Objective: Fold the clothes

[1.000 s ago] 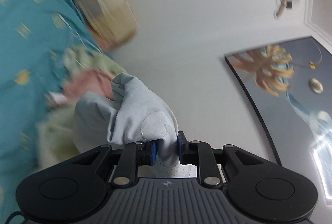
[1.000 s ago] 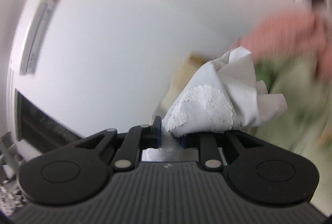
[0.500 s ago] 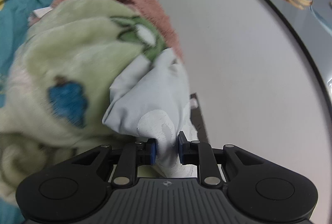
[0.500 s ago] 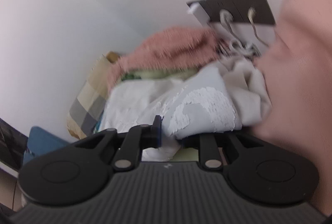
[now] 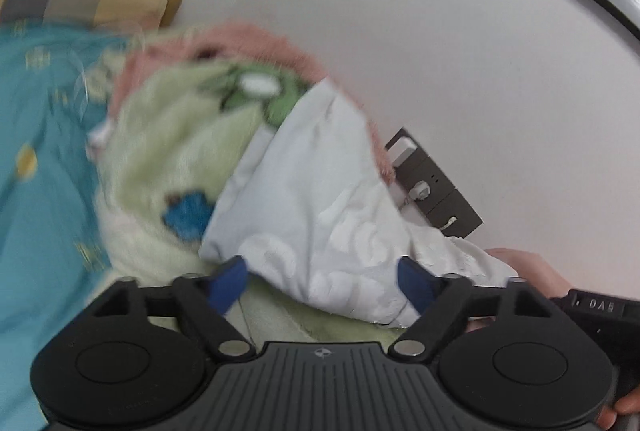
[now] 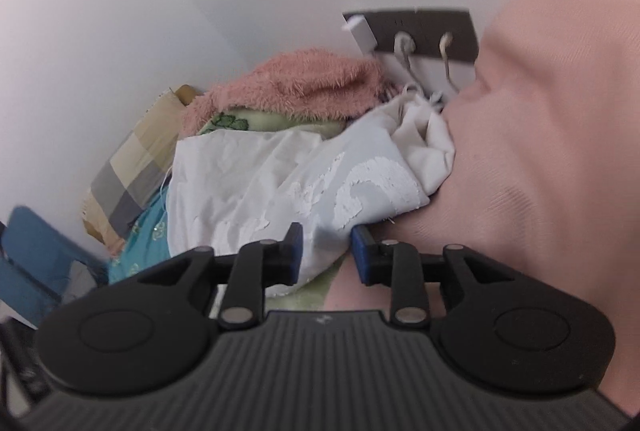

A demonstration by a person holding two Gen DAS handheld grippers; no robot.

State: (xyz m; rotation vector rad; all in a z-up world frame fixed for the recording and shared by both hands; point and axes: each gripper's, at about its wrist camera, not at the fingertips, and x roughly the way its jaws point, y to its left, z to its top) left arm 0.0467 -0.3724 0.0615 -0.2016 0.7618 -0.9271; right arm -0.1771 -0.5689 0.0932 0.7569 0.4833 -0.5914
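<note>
Through the left wrist view, I see my left gripper (image 5: 320, 279) with its jaws now spread wide; half a second ago they were pinched on the pale grey garment (image 5: 320, 199). The garment lies bunched on the green fleece blanket (image 5: 160, 151), its patterned edge between the blue pads without being clamped.

Through the right wrist view, my right gripper (image 6: 326, 251) has also parted its jaws, though less widely, and the garment (image 6: 280, 187) slumps against the blanket, below the pink fuzzy throw (image 6: 288, 83). A fold may still brush one pad; blur hides it.

I judge both ends have just been released, so the garment sits crumpled on the blanket, not neatly folded.
</note>
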